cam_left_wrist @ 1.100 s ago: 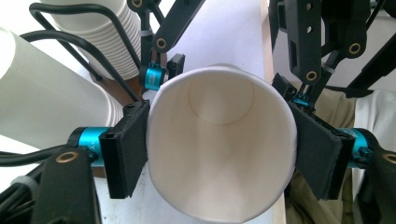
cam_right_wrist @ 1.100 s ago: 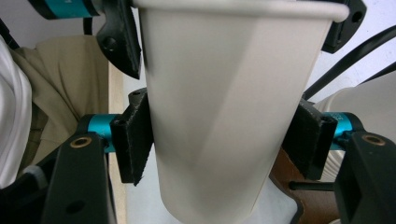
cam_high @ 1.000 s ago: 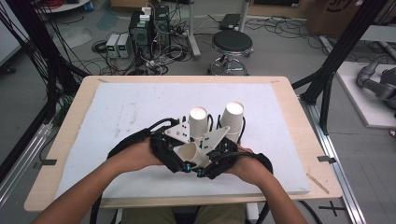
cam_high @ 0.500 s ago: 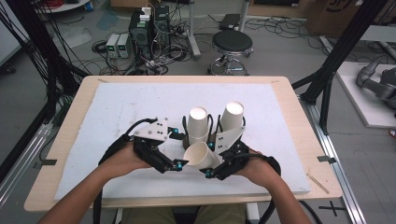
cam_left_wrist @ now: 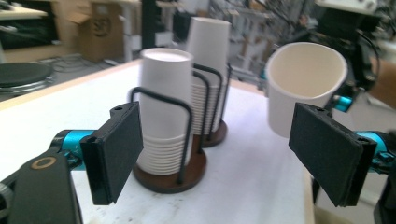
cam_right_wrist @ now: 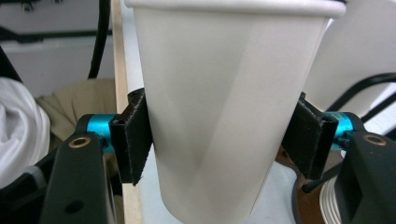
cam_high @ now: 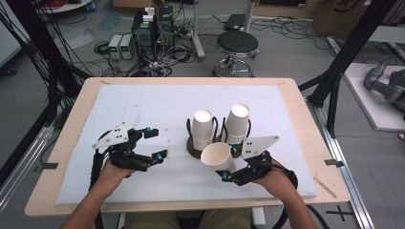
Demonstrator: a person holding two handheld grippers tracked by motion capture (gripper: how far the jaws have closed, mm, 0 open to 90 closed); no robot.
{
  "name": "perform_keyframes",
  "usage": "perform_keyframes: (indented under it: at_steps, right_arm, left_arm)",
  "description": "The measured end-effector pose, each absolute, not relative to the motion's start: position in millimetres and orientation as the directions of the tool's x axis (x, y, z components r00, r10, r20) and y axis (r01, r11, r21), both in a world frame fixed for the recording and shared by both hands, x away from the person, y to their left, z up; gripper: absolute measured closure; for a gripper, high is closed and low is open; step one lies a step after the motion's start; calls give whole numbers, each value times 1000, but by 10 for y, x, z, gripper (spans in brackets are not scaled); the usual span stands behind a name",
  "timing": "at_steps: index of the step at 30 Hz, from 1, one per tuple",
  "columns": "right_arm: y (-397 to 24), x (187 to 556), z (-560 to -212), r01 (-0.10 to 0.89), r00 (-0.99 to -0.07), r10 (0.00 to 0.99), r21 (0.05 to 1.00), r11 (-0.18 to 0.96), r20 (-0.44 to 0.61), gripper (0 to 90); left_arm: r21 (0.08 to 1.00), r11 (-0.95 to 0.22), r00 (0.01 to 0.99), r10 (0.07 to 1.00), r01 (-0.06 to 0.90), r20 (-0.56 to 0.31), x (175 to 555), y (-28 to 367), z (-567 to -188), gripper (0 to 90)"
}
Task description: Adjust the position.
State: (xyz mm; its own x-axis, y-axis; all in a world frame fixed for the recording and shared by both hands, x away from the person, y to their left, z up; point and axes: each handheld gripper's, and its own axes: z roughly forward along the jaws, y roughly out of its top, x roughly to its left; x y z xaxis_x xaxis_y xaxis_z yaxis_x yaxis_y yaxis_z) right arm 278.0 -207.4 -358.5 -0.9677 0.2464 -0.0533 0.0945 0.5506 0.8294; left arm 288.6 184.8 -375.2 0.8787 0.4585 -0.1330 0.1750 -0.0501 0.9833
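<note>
My right gripper (cam_high: 228, 172) clamps a paper cup (cam_high: 217, 156), tilted above the worktop (cam_high: 143, 105) just in front of two cup stacks (cam_high: 202, 130). My left gripper (cam_high: 154, 143) has just been opening, nothing between its jaws, well apart from the cup.

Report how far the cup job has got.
Done: one paper cup is off the stacks and clear of both wire holders. In hand: the right tongs grip it by its sides, mouth tilted toward the person. The left tongs have just been opening, with nothing between them, off to the left on the white mat. Left: setting the cup down; two stacks of cups remain in the holders.
</note>
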Motion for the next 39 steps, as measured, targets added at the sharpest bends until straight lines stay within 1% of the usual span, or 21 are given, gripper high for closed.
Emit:
perform_keyframes:
  at_steps: [5,9,12,15,17,21,25,30,39]
  right_arm:
    - [-2247,2735,-3634,109,-953,300,867,486,-48,326]
    - [-2412,2702,-3669,125,-930,365,897,424,-43,326]
    - [-2538,2678,-3657,128,-912,409,915,383,-44,326]
    - [-2671,2642,-3646,121,-891,451,932,342,-51,326]
    - [-2762,2615,-3657,119,-876,480,940,320,-52,326]
    - [-2927,2583,-3727,138,-842,538,951,278,-36,324]
    - [-3034,2604,-3795,166,-808,589,957,238,-6,323]
    - [-3079,2589,-3788,157,-788,615,963,218,-11,322]
    - [-3176,2564,-3733,137,-758,653,976,170,-7,322]
  left_arm:
    - [982,-7,836,526,189,-157,2880,1980,-3902,177]
    - [979,11,806,566,202,-173,2891,2048,-4001,177]
    - [980,-4,791,591,197,-156,2889,2079,-4031,179]
    - [982,11,784,600,190,-159,2862,2116,-4060,180]
    - [984,-5,779,612,176,-136,2850,2141,-4065,180]
    - [985,12,760,634,174,-142,2844,2192,-4078,180]
    - [983,1,759,636,181,-140,2839,2206,-4108,180]
    - [986,-8,747,654,166,-121,2837,2215,-4104,180]
    - [985,30,729,668,169,-146,2843,2297,-4106,180]
